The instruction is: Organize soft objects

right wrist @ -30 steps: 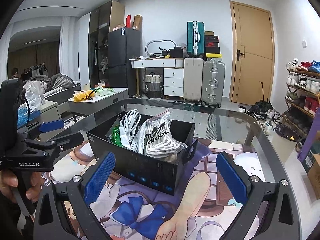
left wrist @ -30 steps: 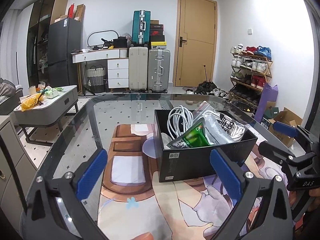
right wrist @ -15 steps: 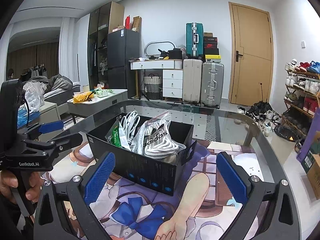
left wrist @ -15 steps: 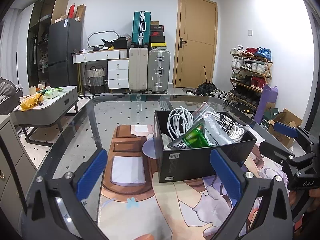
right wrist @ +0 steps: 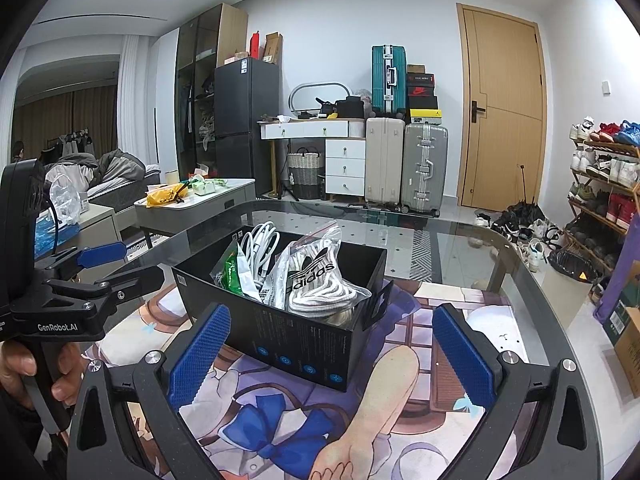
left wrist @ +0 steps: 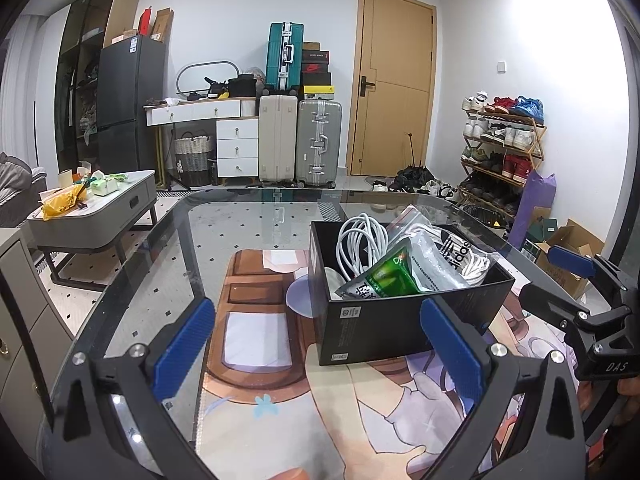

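A black box stands on a printed mat on the glass table. It holds a coiled white cable, a green packet and a clear adidas bag of white laces. My left gripper is open and empty, just in front of the box. My right gripper is open and empty, in front of the box from the other side. Each gripper shows in the other's view: the right one, the left one.
The printed mat covers the near part of the glass table. Beyond the table are a low grey side table, suitcases, a door and a shoe rack. Cardboard boxes sit on the floor to the right.
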`<state>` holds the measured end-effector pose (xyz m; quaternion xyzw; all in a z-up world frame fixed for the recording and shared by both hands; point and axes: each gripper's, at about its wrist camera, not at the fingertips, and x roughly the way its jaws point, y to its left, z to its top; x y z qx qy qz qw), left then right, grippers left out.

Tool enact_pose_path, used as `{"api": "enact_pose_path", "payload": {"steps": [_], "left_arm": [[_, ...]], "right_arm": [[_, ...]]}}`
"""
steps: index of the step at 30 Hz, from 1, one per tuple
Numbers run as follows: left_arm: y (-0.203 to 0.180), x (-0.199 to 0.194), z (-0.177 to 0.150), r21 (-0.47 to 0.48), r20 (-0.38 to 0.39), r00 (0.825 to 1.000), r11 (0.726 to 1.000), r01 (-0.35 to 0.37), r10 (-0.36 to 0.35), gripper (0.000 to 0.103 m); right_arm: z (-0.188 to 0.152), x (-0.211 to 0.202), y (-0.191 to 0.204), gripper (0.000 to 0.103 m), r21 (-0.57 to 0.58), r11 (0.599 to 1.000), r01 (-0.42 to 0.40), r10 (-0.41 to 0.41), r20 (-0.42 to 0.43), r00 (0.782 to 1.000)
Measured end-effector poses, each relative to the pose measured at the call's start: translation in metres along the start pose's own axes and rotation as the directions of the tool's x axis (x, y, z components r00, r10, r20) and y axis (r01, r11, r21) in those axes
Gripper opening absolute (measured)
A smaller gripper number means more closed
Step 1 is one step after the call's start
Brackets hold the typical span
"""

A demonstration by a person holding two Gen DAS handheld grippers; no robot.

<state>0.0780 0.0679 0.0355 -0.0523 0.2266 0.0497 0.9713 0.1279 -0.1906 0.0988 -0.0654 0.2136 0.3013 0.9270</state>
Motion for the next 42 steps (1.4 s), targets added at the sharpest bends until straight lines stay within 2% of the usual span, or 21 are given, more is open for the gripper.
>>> {"api": "enact_pose_path", "payload": {"steps": [42], "left_arm": [[-0.0058, -0.0015, -0.0004, 0.014, 0.003, 1.0, 1.0, -0.011, 0.011, 0.103]], "right_arm": [[-0.0008, -0.0003, 0.0001, 0.103, 0.0, 1.0, 0.0, 0.0, 0.001, 1.0]]}}
